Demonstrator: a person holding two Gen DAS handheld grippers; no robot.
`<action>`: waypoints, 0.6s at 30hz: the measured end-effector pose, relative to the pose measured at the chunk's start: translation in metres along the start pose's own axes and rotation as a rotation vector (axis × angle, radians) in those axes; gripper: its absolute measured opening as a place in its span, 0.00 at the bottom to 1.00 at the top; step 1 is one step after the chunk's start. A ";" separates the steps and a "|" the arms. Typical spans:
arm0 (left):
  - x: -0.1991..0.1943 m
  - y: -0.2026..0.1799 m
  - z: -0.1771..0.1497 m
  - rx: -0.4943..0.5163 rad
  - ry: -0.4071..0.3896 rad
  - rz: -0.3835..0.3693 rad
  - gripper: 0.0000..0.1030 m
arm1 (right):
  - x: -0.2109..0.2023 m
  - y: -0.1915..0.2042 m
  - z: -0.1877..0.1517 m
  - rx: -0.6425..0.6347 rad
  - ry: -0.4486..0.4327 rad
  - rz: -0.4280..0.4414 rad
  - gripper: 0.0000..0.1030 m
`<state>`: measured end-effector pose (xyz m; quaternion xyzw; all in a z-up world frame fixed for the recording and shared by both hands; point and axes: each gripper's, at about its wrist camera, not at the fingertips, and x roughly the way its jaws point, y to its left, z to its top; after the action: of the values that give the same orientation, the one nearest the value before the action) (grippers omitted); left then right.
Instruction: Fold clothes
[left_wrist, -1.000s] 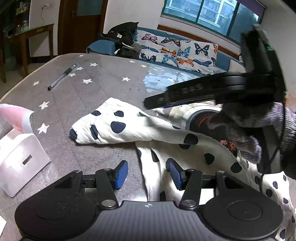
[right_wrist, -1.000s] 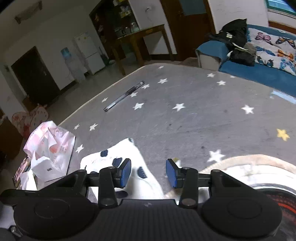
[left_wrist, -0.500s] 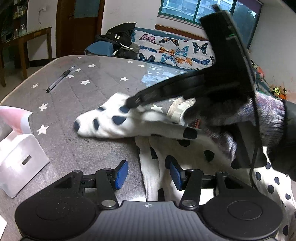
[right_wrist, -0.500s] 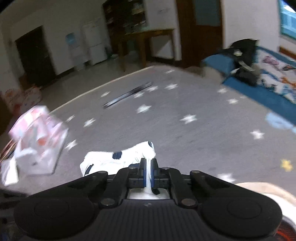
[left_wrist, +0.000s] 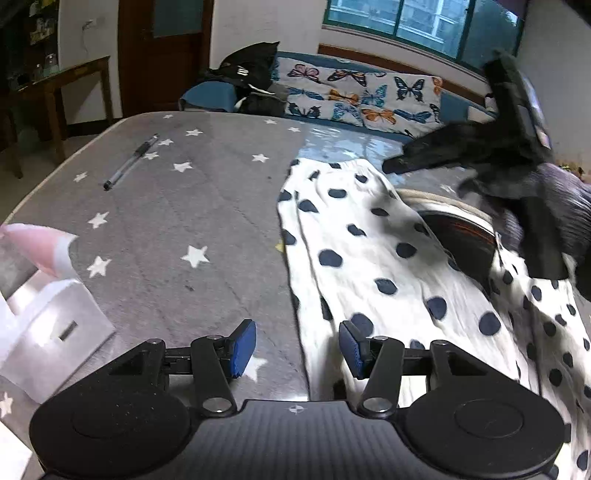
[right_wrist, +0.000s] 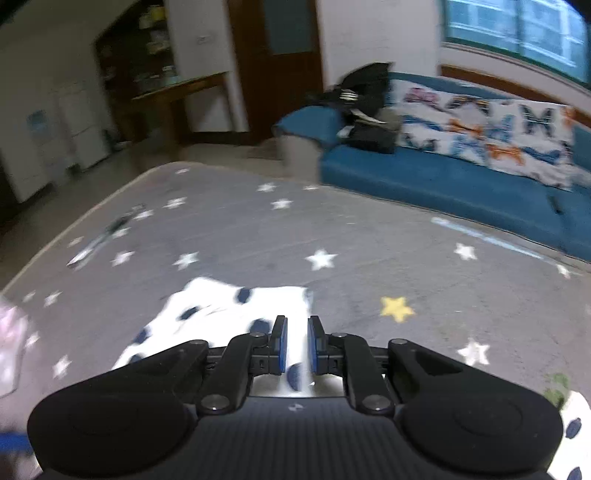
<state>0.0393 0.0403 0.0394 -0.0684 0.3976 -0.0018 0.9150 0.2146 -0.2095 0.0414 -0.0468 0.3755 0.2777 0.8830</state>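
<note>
Counter (left_wrist: 207, 206) in grey star-print cloth, blue butterfly-patterned sofa (left_wrist: 369, 96) behind. White navy-dotted garment (left_wrist: 369, 258) spread over counter's right half. Left gripper (left_wrist: 297, 349) angled down, fingers apart, gripping nothing. Right gripper (right_wrist: 294, 345) fingers opening, garment fold between, unpinched.

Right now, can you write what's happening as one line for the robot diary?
step: fold sleeve over | right gripper: jaws opening, spotted cloth between them | left gripper: open, empty, over cloth edge | pen: untouched
</note>
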 end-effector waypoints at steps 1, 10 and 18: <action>0.000 0.000 0.004 -0.004 -0.007 0.001 0.50 | -0.002 0.001 -0.001 -0.013 0.003 0.022 0.12; 0.015 -0.016 0.033 0.013 -0.046 -0.042 0.46 | 0.022 0.010 -0.006 -0.037 0.040 0.069 0.21; 0.038 -0.025 0.031 0.063 -0.016 -0.009 0.44 | -0.002 0.000 0.001 -0.016 0.053 0.035 0.34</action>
<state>0.0893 0.0172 0.0354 -0.0416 0.3896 -0.0180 0.9199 0.2140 -0.2101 0.0432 -0.0547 0.3971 0.2951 0.8673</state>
